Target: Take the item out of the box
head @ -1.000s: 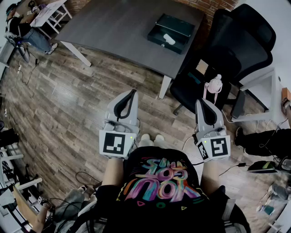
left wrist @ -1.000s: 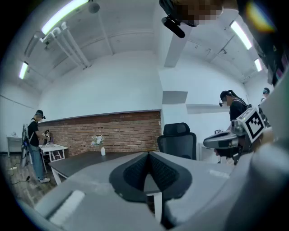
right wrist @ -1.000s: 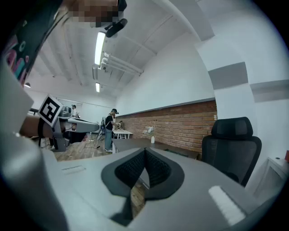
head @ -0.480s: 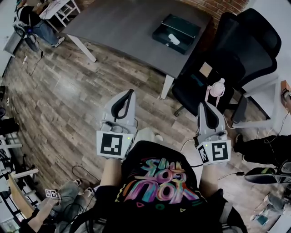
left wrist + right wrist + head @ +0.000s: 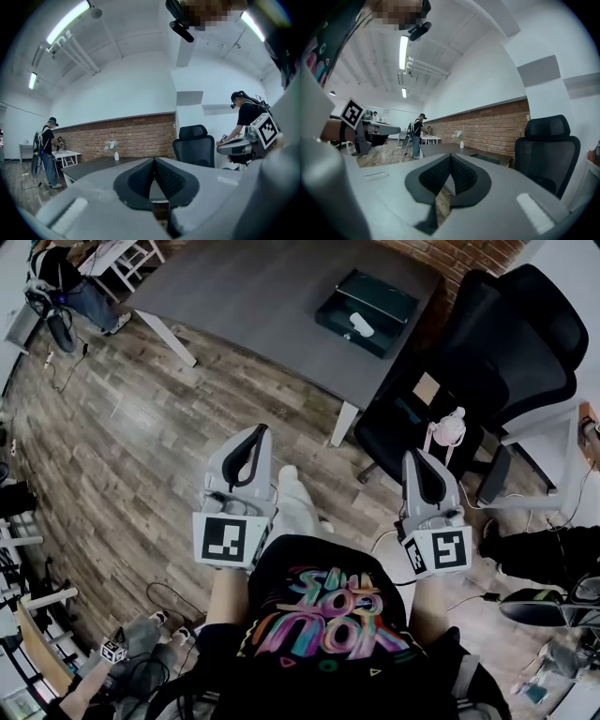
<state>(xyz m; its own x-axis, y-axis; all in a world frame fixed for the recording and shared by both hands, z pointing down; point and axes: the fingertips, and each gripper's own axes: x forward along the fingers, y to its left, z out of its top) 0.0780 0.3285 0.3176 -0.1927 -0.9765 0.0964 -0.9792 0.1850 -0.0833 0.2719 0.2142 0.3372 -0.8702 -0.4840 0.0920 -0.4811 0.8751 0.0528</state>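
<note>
White item (image 5: 361,324) inside box (image 5: 380,294), head view only

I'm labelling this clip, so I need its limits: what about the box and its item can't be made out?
- The white item in the box: head view, too small to identify.
- The box's inside: right gripper view, seen nearly edge-on, so its own wall hides the contents.
</note>
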